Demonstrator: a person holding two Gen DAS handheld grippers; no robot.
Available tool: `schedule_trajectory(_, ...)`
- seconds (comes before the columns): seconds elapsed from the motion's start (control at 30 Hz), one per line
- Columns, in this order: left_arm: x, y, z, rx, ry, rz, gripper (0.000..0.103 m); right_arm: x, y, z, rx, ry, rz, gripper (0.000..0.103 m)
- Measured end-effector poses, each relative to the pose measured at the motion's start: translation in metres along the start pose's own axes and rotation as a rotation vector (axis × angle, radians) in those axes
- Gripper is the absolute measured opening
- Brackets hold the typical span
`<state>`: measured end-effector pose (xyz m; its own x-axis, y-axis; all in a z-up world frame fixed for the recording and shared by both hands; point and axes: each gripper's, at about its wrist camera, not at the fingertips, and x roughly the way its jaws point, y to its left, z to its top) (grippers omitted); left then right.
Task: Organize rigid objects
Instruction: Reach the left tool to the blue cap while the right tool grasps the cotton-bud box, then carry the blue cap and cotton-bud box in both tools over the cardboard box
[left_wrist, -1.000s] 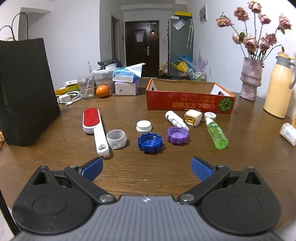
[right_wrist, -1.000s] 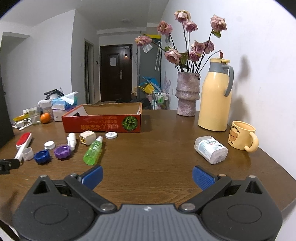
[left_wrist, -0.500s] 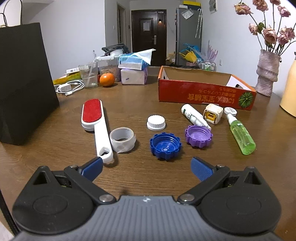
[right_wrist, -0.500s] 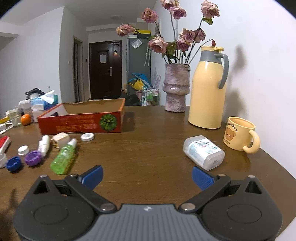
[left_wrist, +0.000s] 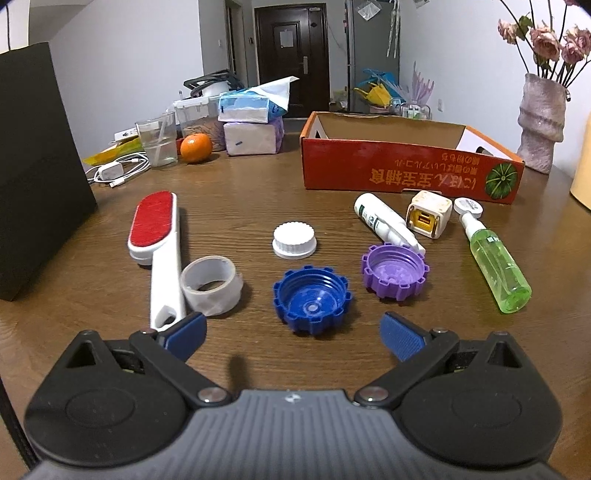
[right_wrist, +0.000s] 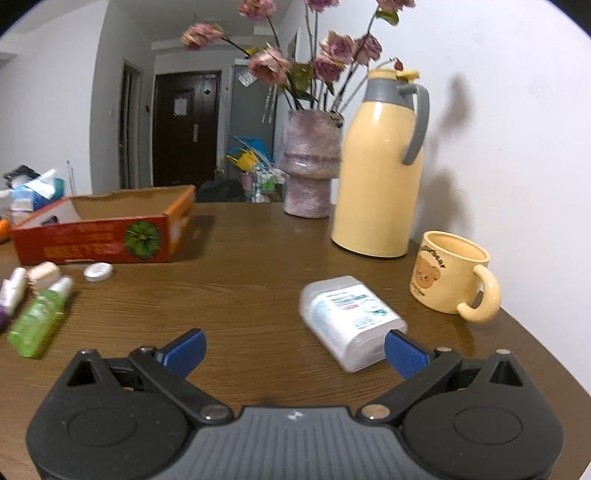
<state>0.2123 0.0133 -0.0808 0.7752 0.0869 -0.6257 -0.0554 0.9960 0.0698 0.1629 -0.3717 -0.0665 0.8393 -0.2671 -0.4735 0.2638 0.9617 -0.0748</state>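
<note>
Blue cap (left_wrist: 312, 299) & purple cap (left_wrist: 394, 272) open-side up, green bottle (left_wrist: 496, 268) on side.

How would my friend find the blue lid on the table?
Find the red cardboard box on the wooden table. Nearer than it lie three lids; the blue lid is nearest, open side up, between a tape roll and a purple lid.
</note>
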Motion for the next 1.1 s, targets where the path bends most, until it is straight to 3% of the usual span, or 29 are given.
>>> schedule_trajectory(0.43,0.029,-0.012,0.011,-0.019,0.039,0.026,0.080,0.078,-0.044,0.013,-0.063,0.057,-0.043,0.103)
schedule_trajectory(0.77,0.038,-0.008,0.016,-0.054,0.056,0.004,0.054,0.102,-0.050,0.016,-0.040,0.097,0.012,0.101)
schedule_trajectory(0.97,0.038,-0.008,0.016,-0.050,0.053,0.002,0.054,0.110,-0.050,0.018,-0.024,0.129,0.026,0.091)
schedule_trajectory(1.1,0.037,-0.010,0.016,-0.041,0.050,0.004,0.054,0.112,-0.049,0.018,-0.016,0.132,0.039,0.076)
